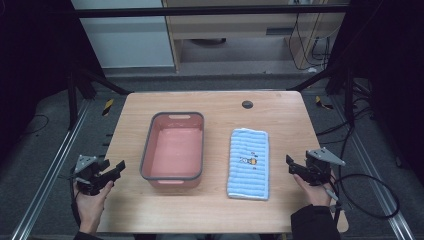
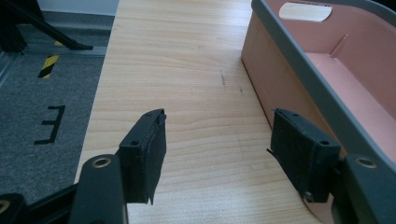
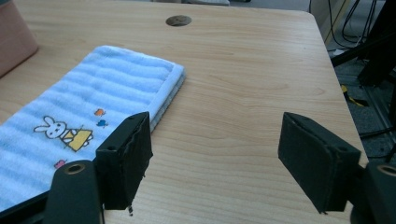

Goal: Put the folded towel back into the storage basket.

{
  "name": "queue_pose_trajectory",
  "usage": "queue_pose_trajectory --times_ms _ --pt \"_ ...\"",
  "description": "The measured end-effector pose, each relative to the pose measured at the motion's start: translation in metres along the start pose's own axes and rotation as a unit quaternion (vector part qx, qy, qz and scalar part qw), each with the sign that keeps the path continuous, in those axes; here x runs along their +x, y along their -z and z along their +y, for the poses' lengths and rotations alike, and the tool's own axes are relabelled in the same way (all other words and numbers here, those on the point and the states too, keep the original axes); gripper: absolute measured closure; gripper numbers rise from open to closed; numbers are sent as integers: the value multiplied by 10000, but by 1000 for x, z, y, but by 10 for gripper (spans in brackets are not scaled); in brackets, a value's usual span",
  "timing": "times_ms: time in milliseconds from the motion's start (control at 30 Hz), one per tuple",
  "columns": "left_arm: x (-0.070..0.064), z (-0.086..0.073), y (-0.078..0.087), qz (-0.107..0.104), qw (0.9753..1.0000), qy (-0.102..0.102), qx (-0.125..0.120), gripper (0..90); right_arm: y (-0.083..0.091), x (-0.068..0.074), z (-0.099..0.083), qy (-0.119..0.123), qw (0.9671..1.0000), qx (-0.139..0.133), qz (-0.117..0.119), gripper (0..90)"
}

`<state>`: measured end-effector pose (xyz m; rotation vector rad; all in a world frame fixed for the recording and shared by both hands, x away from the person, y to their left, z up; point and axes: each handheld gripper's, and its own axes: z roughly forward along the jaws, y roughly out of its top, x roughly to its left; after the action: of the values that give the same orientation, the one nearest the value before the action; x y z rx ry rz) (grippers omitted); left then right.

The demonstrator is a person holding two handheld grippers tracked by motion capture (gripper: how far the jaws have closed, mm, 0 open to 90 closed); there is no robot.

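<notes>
The folded blue towel lies flat on the right half of the bench, long axis running from the near edge toward the far edge, its printed rabbit facing up. Just left of it sits the pink basin, well apart and holding nothing. Right gripper hovers near the bench's right edge, fingers spread wide, nothing held. Left gripper waits by the left edge, fingers likewise parted. Looks like the approach stage: next, the right gripper must slide in and pinch a towel edge.
</notes>
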<state>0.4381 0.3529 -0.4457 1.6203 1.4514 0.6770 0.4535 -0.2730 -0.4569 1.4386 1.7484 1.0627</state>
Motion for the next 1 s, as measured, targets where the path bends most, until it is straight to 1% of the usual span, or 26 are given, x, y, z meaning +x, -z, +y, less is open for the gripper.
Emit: queue_pose_trajectory --times_ms 33,100,200,233,267,300,333,367,400,500,533,633,733,767,800,833,900,1000 --pt "0 0 0 0 10000 0 0 351 0 0 0 0 10000 0 0 261" --pt "-3 2 2 -28 10000 -36 -36 347 1 3 3 4 10000 -31 76 261" --pt "-10 6 7 -77 9998 -124 -158 347 4 4 6 -28 9999 -74 143 260" --pt "-10 6 7 -77 9998 -124 -158 348 4 4 6 -28 9999 -74 143 260" --pt "-12 7 9 -94 9996 -149 -208 347 5 5 8 -42 9998 -113 172 250" --pt "-15 9 12 -137 9994 -188 -273 345 6 5 9 -35 9998 -119 156 248" --pt "-15 9 12 -137 9994 -188 -273 343 6 5 9 -35 9998 -119 156 248" --pt "-19 11 14 -185 9991 -223 -304 341 8 6 11 -58 9998 -133 158 245" --pt "-21 12 15 -180 9990 -227 -336 339 9 6 12 -51 9997 -155 168 243" --pt "-25 13 17 -228 9990 -236 -314 334 11 7 13 -55 9996 -168 202 237" --pt "-27 13 17 -268 9989 -239 -300 329 11 8 14 -10 9996 -175 208 236" --pt "-33 15 18 -350 9985 -295 -307 331 12 9 15 26 9995 -185 235 235" --pt "-39 17 21 -414 9979 -344 -367 331 13 11 17 74 9994 -223 264 236" --pt "-43 19 23 -457 9972 -401 -425 332 13 11 18 128 9993 -228 271 236" --pt "-43 19 23 -457 9972 -401 -425 334 14 12 19 143 9993 -220 273 236" --pt "-47 21 25 -488 9967 -455 -460 335 14 12 20 176 9992 -227 274 236" --pt "-49 21 26 -502 9964 -492 -468 337 14 12 22 174 9990 -251 330 236" --pt "-56 23 28 -549 9957 -553 -496 340 13 12 23 170 9988 -261 370 237"
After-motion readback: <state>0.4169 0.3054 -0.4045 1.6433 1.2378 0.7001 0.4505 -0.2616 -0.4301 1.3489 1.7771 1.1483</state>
